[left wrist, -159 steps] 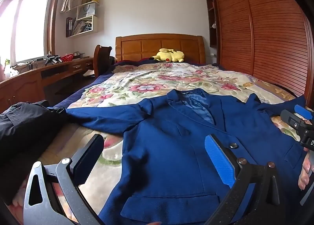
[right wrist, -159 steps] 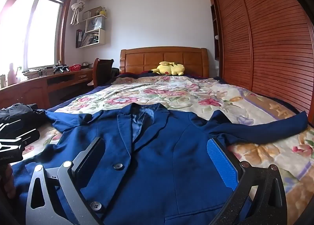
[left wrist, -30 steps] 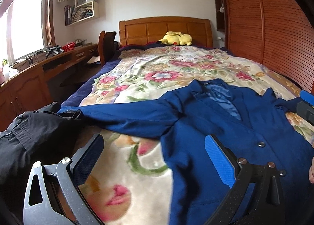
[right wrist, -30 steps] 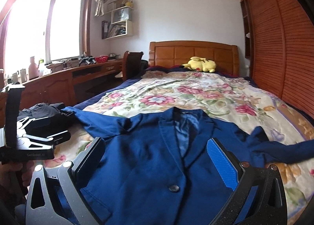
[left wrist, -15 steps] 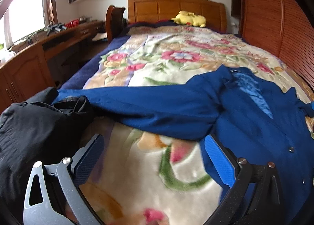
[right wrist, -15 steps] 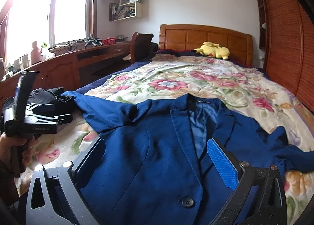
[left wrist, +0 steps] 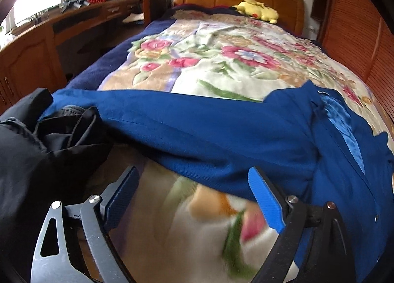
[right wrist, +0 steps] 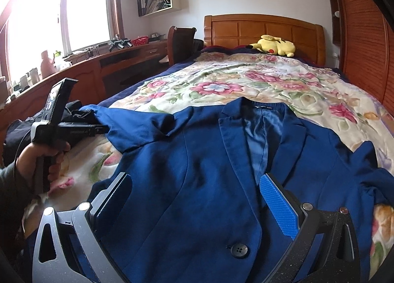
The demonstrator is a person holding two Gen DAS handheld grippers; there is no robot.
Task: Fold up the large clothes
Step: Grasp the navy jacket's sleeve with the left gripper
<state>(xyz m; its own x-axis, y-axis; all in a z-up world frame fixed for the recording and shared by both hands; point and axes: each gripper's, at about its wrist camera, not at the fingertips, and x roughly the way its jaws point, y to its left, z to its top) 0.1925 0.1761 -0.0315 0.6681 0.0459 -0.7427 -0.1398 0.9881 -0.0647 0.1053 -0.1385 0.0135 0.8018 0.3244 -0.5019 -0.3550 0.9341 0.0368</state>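
The left gripper has its jaws spread wide and holds nothing; it hangs low over the floral blanket, aimed at the lower edge of the jacket's outstretched sleeve. That sleeve runs sideways across the bed, its cuff end touching a heap of black clothes at the bed's left edge. The likely step is to take this sleeve and fold it inward over the chest. To do it well, the pads should close on the sleeve cloth alone, near the cuff, not the plush blanket beneath, then lift enough to clear the body before laying it flat.

To the right, the blue jacket lies face up, lapels open, lining showing at the collar, 1 dark button visible low on the front. The right gripper hovers over the chest with jaws apart, empty. It could pin the front panel while the sleeve comes across. The other sleeve is bunched at the far right and will need straightening.

In the way: the black clothes crowd the cuff and could be caught with it. Further off stand a desk, a chair, a wooden headboard and a yellow plush toy, none a hindrance.
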